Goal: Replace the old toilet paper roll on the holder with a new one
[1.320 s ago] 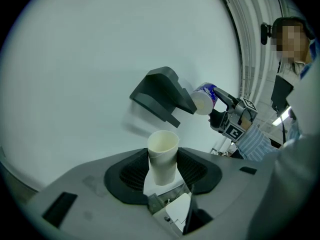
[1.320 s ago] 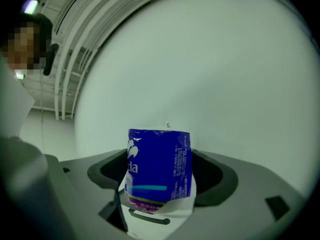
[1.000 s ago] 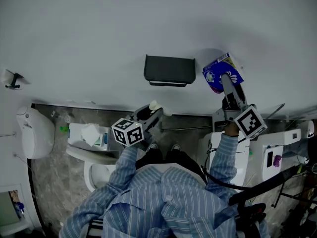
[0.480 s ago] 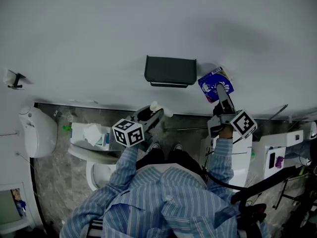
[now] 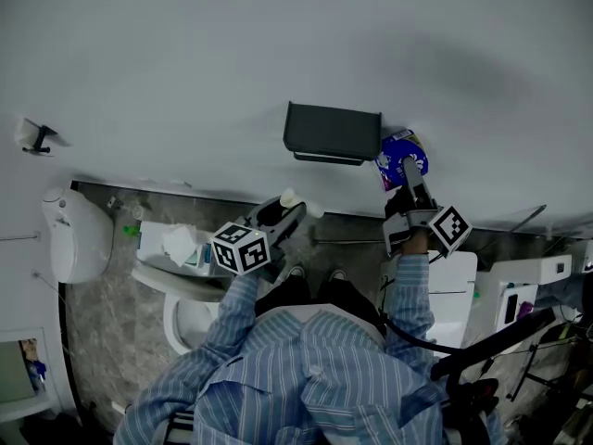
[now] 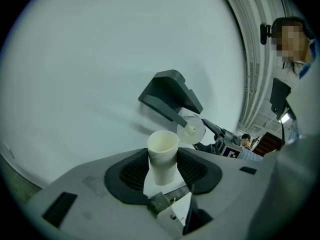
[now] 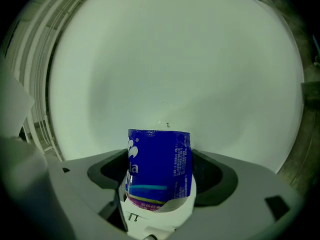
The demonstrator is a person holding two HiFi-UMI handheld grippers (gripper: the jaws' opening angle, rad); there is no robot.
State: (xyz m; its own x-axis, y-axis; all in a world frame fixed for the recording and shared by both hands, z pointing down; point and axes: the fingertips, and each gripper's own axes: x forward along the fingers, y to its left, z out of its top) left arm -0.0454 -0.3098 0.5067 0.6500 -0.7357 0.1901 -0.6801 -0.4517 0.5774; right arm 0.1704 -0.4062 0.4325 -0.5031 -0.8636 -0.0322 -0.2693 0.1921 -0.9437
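A dark grey paper holder (image 5: 332,133) hangs on the white wall, its cover (image 6: 170,96) also showing in the left gripper view. My right gripper (image 5: 408,179) is shut on a new roll in a blue wrapper (image 5: 401,158), held just beside the holder's right end. In the right gripper view the blue roll (image 7: 160,169) fills the space between the jaws. My left gripper (image 5: 283,213) hangs lower, below the holder's left end. It is shut on an empty cardboard tube (image 6: 163,156), whose pale end (image 5: 289,198) sticks out past the fingertips.
A toilet (image 5: 185,313) stands at lower left with a tissue pack (image 5: 171,248) on its tank. A white fixture (image 5: 74,239) and a wall hook (image 5: 37,137) are farther left. A white unit (image 5: 454,286) stands at the right. A distant person (image 6: 246,140) is visible.
My right gripper has come down and to the left with the blue roll, rolling as it went, and now sits by the holder's right end. The left gripper has stayed put.
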